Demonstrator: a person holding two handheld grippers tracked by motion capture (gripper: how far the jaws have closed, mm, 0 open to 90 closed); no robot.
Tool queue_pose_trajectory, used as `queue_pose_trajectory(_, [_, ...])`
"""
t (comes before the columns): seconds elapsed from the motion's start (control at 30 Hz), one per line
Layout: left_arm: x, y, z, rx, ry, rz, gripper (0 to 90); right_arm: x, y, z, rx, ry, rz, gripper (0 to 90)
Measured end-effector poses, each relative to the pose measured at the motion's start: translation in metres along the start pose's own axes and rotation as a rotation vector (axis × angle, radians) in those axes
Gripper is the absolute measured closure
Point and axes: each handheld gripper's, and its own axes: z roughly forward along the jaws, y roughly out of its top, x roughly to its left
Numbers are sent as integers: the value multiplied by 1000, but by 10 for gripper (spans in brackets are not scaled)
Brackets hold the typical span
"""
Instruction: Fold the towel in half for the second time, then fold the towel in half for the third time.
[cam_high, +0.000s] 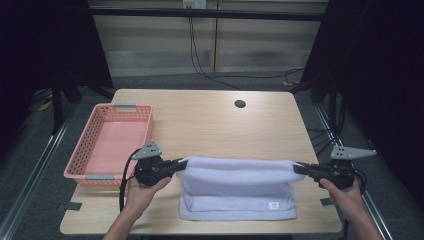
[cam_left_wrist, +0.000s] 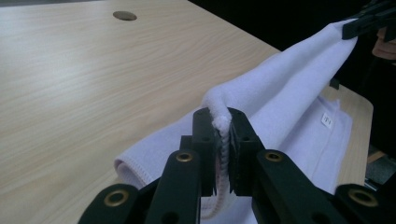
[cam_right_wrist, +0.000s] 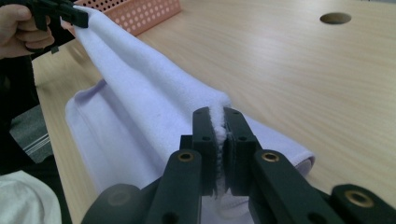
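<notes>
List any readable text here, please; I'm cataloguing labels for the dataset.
None can be read.
Small white tag on the towel: a dark mark shows on it, too small and blurred to read in the high view and in the left gripper view.
Pink basket: no lettering visible.
Table: no lettering visible.

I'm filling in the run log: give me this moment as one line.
left gripper: shut on towel corner | right gripper: shut on opposite corner | towel: far edge lifted, rest on table | basket: empty
</notes>
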Motion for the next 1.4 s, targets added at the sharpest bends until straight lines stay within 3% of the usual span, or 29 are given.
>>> queue_pose_trajectory(0.13, [-4,-18,2,48,-11,-4,831,5,-14,0,30,11,17,847])
queue_pose_trajectory(0.2, [-8,-28,3,79,-21,19,821,10,-23,2,66,9,6,837])
queue_pose_trajectory(0.3, [-8,-42,7,127,-35,16,810,13,-37,6,110,36,16,813])
queue_pose_trajectory(0.37, [-7,-47,9,160,-41,-1,810,13,-44,8,144,43,6,804])
queue_pose_trajectory(0.43, [-11,-49,8,185,-40,10,799,12,-48,7,146,54,16,788])
queue_pose_trajectory(0.63, [-21,-57,-4,189,-100,11,746,26,-51,5,193,115,13,681])
queue_pose_trajectory(0.77, [-24,-62,-16,167,-152,-3,697,34,-58,1,182,134,17,613])
queue_pose_trajectory(0.97, [-19,-60,-25,121,-136,-20,577,33,-55,-5,150,85,25,536])
queue_pose_trajectory(1.03, [-15,-56,-21,141,-88,-22,593,31,-51,1,132,66,28,528])
queue_pose_trajectory(1.2, [-3,-48,5,212,-25,23,644,33,-46,31,173,35,6,515])
queue_pose_trajectory(1.3, [4,-47,21,227,-29,23,652,35,-45,50,208,38,-16,501])
queue_pose_trajectory(1.37, [6,-51,29,270,-25,34,633,34,-46,62,248,42,-35,470])
queue_pose_trajectory(1.4, [6,-53,31,276,-26,36,621,34,-48,66,263,18,-41,458])
